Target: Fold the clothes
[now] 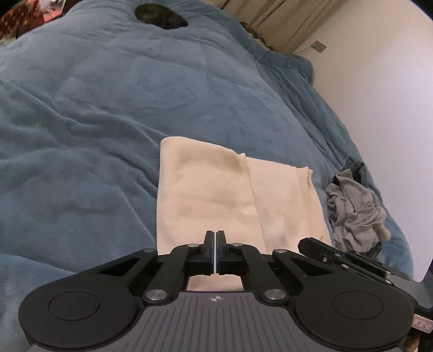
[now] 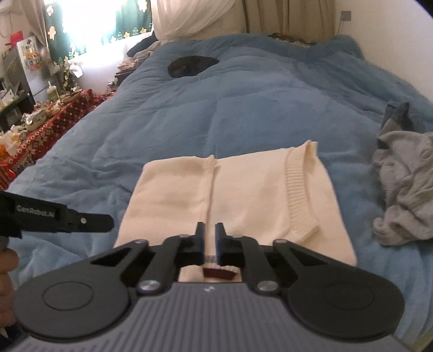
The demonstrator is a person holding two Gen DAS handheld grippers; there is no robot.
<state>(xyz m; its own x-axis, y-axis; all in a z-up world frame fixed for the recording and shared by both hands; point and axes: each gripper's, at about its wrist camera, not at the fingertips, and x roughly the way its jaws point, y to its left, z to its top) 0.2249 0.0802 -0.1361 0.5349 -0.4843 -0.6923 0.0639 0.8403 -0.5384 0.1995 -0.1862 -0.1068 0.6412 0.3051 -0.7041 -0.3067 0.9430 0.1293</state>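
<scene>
A blue blanket covers the whole bed, and my cream sweater lies folded on its near part, with a ribbed band running down its right portion. To the right of the sweater, apart from it, sits a crumpled grey garment with a darker piece of cloth just behind it. Far up the bed lies a dark oval patch; I cannot tell what it is. Left of the bed stands a low surface under a red patterned cloth, crowded with small items, and beyond it a bright window with a green curtain. Nothing lies on the sweater's top in front of my 2 tools.

My left gripper hovers low over the near edge of the sweater, pointing along the bed, its fingers pressed together with only a thin line between them and no cloth visibly caught. My right gripper points the same way over the near edge, jaws slightly apart, nothing between them. In the right wrist view the left tool's tip pokes in from the left side.
</scene>
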